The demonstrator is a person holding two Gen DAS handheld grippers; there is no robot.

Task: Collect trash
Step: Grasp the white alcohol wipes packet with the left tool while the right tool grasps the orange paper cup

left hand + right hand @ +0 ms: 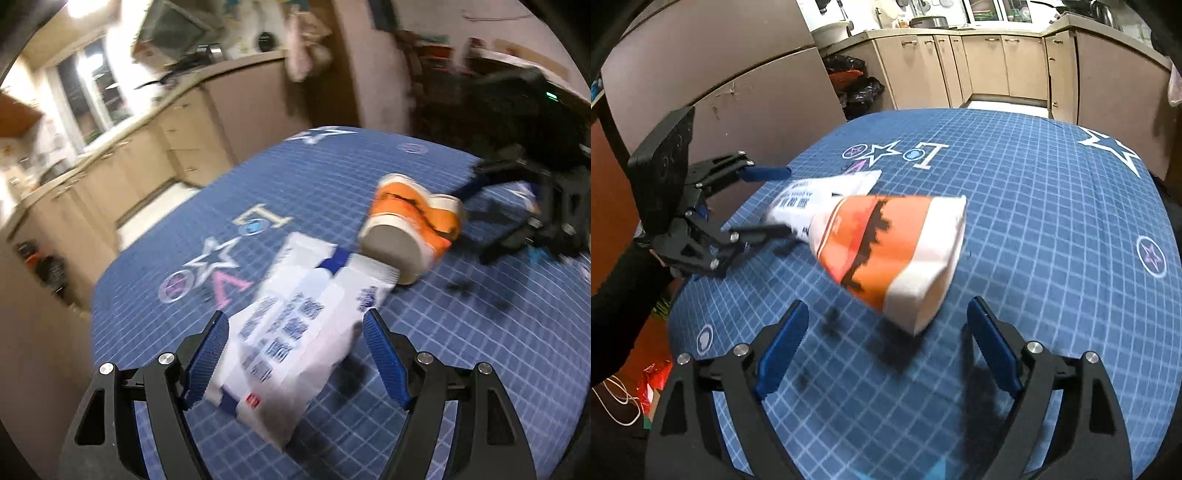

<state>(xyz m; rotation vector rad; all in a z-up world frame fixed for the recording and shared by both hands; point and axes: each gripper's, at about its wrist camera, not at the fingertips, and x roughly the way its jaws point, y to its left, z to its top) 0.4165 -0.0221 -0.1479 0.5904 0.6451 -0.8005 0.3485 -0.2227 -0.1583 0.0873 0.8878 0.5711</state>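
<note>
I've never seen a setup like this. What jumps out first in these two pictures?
The blue gridded tablecloth with stars fills both views. In its middle lie an orange and white paper cup on its side and, touching its base, a white packet with blue print. A black left gripper with blue pads straddles the packet with open jaws, and the right gripper stands open before the cup's mouth.

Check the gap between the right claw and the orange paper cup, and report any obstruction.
Nothing visible blocks it. The right claw is open, with the orange paper cup lying on its side just ahead; the white packet lies beyond the cup.
</note>
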